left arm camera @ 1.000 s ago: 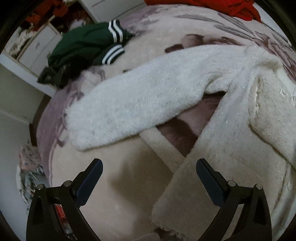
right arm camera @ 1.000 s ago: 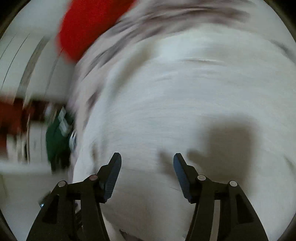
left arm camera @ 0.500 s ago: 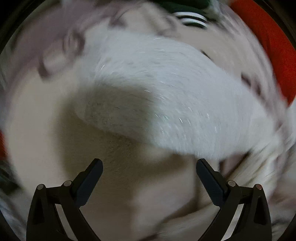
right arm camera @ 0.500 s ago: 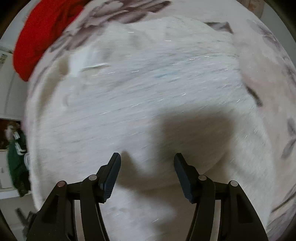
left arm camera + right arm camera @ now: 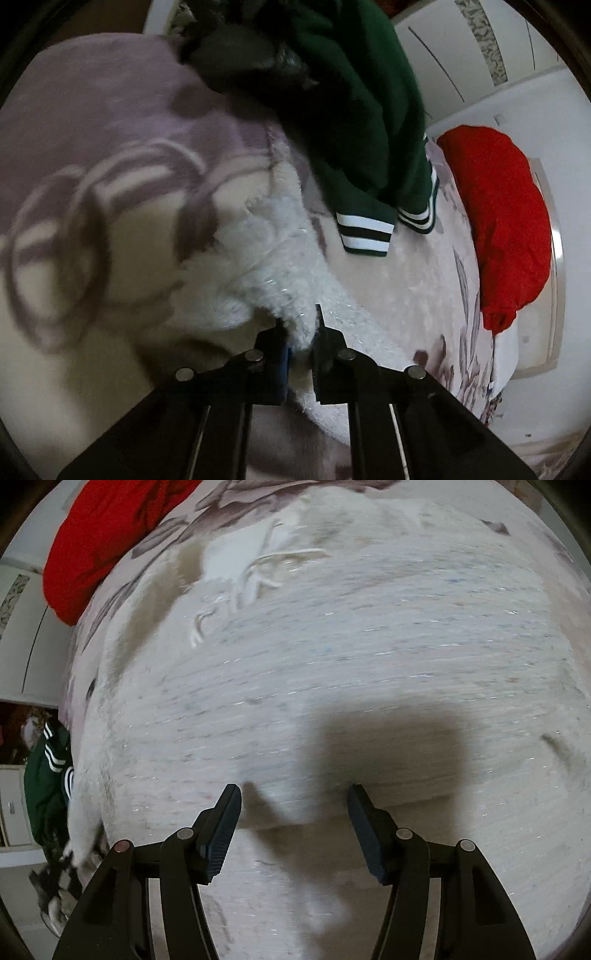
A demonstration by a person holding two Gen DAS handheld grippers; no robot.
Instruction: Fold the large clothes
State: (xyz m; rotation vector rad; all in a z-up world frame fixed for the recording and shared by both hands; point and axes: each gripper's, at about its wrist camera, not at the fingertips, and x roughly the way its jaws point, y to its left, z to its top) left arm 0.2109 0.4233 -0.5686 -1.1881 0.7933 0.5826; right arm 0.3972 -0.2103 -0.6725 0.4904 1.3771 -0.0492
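A fluffy white sweater lies spread on the floral bed cover. In the left wrist view my left gripper [image 5: 300, 325] is shut on the end of the sweater's sleeve [image 5: 273, 266], with white fleece pinched between the jaws. In the right wrist view my right gripper [image 5: 293, 805] is open and empty, hovering just above the sweater's body [image 5: 332, 657], near its lower hem. The sweater's neck label and drawstrings [image 5: 251, 572] lie toward the far side.
A dark green garment with white stripes [image 5: 369, 140] lies piled at the bed's edge, also in the right wrist view [image 5: 48, 775]. A red garment [image 5: 506, 229] lies further along the bed [image 5: 107, 528]. White cabinets [image 5: 461, 48] stand behind. The floral blanket [image 5: 92, 166] surrounds the sweater.
My left gripper moved down to the sleeve end and closed on it; it was open before. My right gripper stayed open and shifted slightly over the sweater's body.
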